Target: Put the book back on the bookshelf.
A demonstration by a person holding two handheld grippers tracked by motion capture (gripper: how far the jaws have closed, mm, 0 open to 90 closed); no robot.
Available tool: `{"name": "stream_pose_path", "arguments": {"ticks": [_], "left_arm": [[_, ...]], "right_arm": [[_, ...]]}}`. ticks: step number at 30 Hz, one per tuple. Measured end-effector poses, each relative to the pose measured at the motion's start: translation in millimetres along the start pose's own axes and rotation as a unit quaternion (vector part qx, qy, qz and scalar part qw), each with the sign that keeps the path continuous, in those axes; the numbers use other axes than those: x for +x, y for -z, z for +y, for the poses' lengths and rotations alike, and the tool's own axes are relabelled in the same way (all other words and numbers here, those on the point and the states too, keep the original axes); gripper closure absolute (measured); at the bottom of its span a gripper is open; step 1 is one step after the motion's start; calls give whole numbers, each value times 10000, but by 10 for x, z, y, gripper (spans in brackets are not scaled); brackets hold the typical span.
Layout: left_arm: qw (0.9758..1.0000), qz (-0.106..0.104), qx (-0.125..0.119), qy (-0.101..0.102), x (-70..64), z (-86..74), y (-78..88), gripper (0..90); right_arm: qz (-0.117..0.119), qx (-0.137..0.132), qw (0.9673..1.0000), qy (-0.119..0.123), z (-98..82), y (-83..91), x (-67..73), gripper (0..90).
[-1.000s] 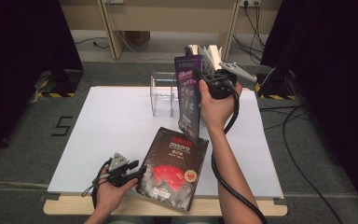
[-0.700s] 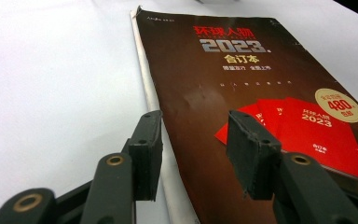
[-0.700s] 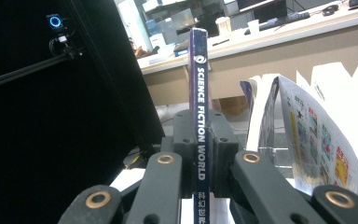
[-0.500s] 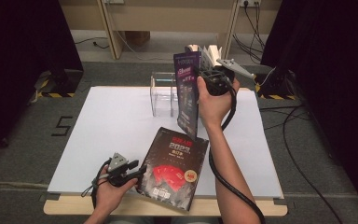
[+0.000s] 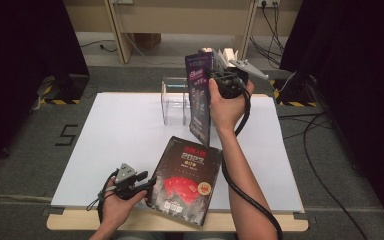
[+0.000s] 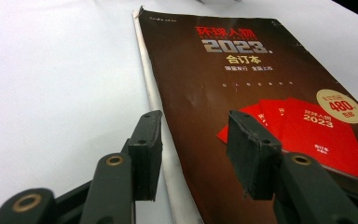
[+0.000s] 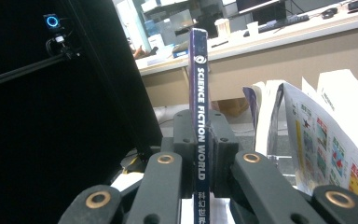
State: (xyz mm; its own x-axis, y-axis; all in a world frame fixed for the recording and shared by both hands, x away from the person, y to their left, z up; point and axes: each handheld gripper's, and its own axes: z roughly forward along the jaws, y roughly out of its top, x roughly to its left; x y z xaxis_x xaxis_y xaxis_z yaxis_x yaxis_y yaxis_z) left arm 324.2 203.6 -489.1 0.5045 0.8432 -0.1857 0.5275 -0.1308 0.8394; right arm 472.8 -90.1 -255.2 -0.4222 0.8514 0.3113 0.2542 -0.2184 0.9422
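Note:
A purple magazine (image 5: 200, 95) hangs upright over the back of the white table (image 5: 120, 135), beside a clear acrylic rack (image 5: 174, 100). My right gripper (image 5: 215, 82) is shut on its spine, which reads SCIENCE FICTION WORLD (image 7: 198, 84) between the closed pads of that gripper (image 7: 199, 126). A dark magazine with red booklets and "2023" on its cover (image 5: 187, 180) lies flat near the front edge. My left gripper (image 5: 147, 181) rests low at its left edge. Its jaws (image 6: 193, 135) stand open over the spine side of the dark cover (image 6: 261, 93), not pressing on it.
White pages with colourful print (image 7: 317, 135) stand just right of the held magazine. Black curtains flank the table, and cables (image 5: 325, 150) trail over the floor at the right. Wooden desk legs (image 5: 117, 30) stand beyond the table's back edge.
The right hand with the purple magazine has drifted slightly left and farther back, toward the rack. The left hand has kept still.

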Motion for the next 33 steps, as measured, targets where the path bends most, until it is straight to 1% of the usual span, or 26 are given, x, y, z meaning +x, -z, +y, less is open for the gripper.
{"name": "stream_pose_path", "arguments": {"ticks": [8,13,18,33], "left_arm": [[10000,11,4,-18,8,1,4,548],[10000,8,-30,28,13,1,5,548],[10000,18,-31,23,16,-1,10,549],[10000,4,3,30,17,-16,-3,550]], "right_arm": [[-44,17,10000,15,28,-75,-1,848],[-80,23,10000,30,34,-119,-9,847],[-91,44,9999,41,40,-170,-16,847],[-231,-5,9997,98,62,-305,-50,848]]}}
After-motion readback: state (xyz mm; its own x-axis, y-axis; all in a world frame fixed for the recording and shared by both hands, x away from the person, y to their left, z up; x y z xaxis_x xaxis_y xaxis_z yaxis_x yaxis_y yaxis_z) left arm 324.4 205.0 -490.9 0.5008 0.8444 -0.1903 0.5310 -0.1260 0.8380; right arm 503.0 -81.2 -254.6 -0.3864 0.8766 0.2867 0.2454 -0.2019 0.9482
